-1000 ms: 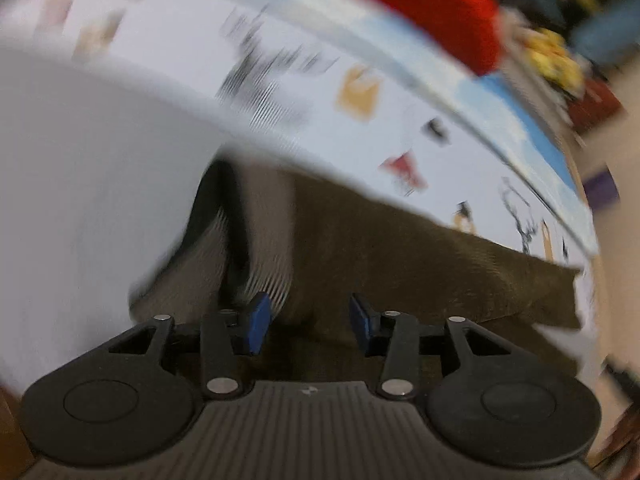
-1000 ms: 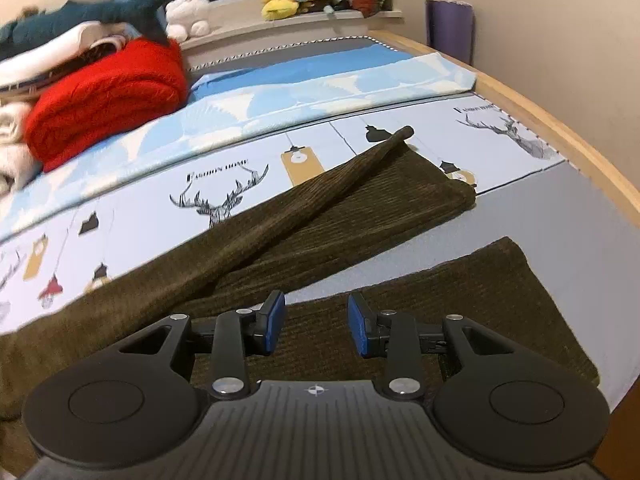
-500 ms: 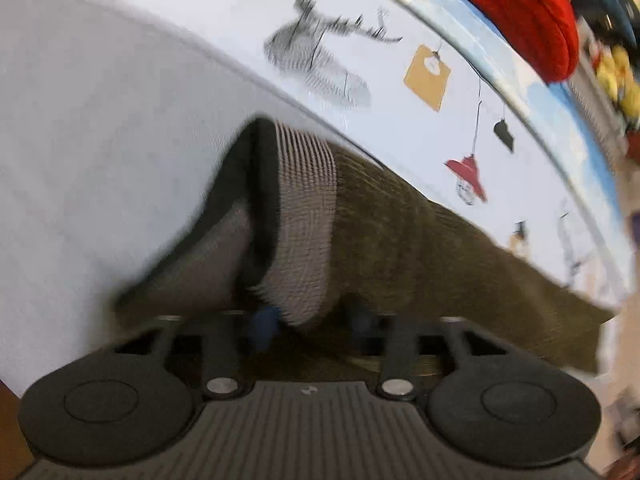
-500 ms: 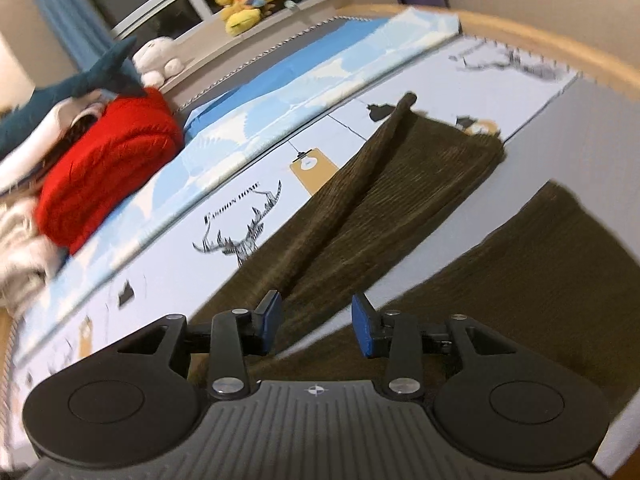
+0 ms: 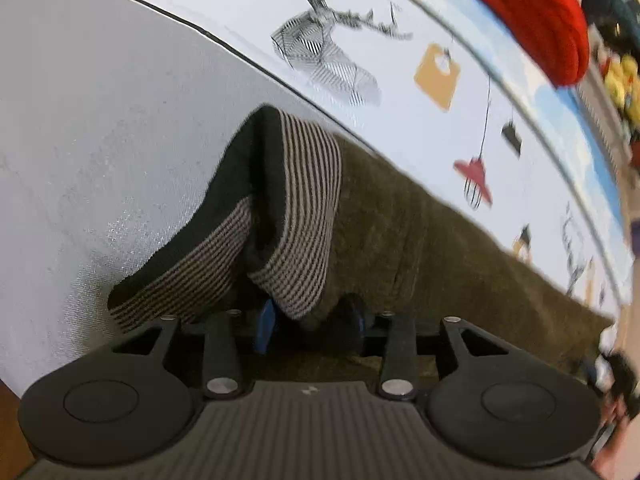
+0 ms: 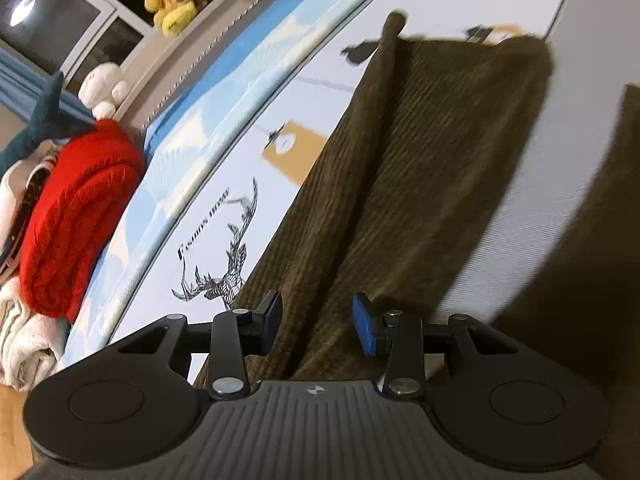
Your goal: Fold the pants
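Observation:
Dark olive corduroy pants point(image 5: 440, 232) lie on the printed bed sheet point(image 5: 120, 120). Their striped ribbed waistband point(image 5: 300, 216) is bunched up and stands open in the left wrist view. My left gripper point(image 5: 310, 320) has its jaws apart with the waistband edge between the blue pads; the fabric hides part of them. In the right wrist view one pant leg point(image 6: 420, 168) runs away from me and the other leg point(image 6: 600, 264) lies at the right. My right gripper point(image 6: 318, 326) is open just over the near leg.
A red knitted blanket point(image 6: 76, 216) and white towels point(image 6: 24, 332) are stacked at the left of the bed. Plush toys point(image 6: 180, 0) sit on the window ledge. The sheet point(image 6: 200, 240) has deer and tag prints.
My left gripper has moved onto the waistband, whose edge now sits between its pads. My right gripper has tilted and swung towards the far pant leg, still open.

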A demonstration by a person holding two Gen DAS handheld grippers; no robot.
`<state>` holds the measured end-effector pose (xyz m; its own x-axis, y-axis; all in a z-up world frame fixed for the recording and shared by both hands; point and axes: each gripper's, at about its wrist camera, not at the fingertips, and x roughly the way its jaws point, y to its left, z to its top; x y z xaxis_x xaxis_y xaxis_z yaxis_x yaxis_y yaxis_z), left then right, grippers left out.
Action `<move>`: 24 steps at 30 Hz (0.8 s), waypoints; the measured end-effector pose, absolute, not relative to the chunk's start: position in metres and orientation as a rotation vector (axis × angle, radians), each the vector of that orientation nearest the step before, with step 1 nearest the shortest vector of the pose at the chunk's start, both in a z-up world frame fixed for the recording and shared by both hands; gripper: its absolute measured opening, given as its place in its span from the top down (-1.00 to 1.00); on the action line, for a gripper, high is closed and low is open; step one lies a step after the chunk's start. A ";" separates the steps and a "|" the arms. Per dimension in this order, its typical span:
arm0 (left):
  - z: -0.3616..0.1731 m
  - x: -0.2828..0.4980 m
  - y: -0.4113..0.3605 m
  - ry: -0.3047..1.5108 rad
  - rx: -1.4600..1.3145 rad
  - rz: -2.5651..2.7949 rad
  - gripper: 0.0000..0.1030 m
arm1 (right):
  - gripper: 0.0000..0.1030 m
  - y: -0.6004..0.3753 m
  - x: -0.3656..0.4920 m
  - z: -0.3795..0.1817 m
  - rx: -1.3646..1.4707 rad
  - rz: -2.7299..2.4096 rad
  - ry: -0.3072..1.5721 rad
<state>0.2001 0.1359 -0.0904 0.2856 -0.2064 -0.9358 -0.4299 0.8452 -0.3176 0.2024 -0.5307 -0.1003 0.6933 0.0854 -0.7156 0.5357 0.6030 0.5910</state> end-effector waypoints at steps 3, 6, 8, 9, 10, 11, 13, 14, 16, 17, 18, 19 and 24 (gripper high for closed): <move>-0.090 0.203 0.135 1.281 -0.569 0.188 0.23 | 0.18 -0.522 0.218 -0.112 0.912 -0.292 0.809; -0.087 0.205 0.134 1.265 -0.559 0.206 0.34 | 0.18 -0.515 0.225 -0.119 0.917 -0.300 0.825; -0.086 0.205 0.131 1.268 -0.537 0.210 0.38 | 0.19 -0.511 0.228 -0.117 0.886 -0.309 0.819; -0.085 0.205 0.130 1.268 -0.528 0.210 0.40 | 0.27 -0.510 0.229 -0.116 0.872 -0.309 0.818; -0.083 0.205 0.129 1.266 -0.521 0.210 0.42 | 0.64 -0.508 0.229 -0.114 0.862 -0.300 0.813; -0.081 0.205 0.128 1.261 -0.516 0.208 0.43 | 0.89 -0.507 0.230 -0.111 0.847 -0.289 0.810; -0.075 0.204 0.127 1.247 -0.511 0.203 0.46 | 0.94 -0.506 0.229 -0.100 0.808 -0.281 0.784; -0.072 0.204 0.127 1.239 -0.511 0.199 0.47 | 0.95 -0.505 0.227 -0.093 0.793 -0.279 0.773; -0.067 0.202 0.129 1.225 -0.518 0.194 0.49 | 0.95 -0.504 0.220 -0.078 0.783 -0.286 0.761; -0.063 0.200 0.131 1.216 -0.521 0.191 0.50 | 0.95 -0.504 0.214 -0.070 0.785 -0.287 0.759; -0.061 0.198 0.132 1.207 -0.519 0.186 0.51 | 0.95 -0.505 0.208 -0.064 0.787 -0.285 0.755; -0.057 0.196 0.132 1.195 -0.513 0.179 0.52 | 0.95 -0.506 0.201 -0.055 0.783 -0.280 0.755; -0.031 0.180 0.140 1.120 -0.447 0.133 0.58 | 0.95 -0.511 0.149 -0.016 0.736 -0.256 0.797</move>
<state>0.1799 0.1395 -0.0315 0.4382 -0.1184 -0.8911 -0.3240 0.9038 -0.2794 0.1493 -0.5109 -0.0165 0.6844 0.0574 -0.7269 0.4706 0.7267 0.5005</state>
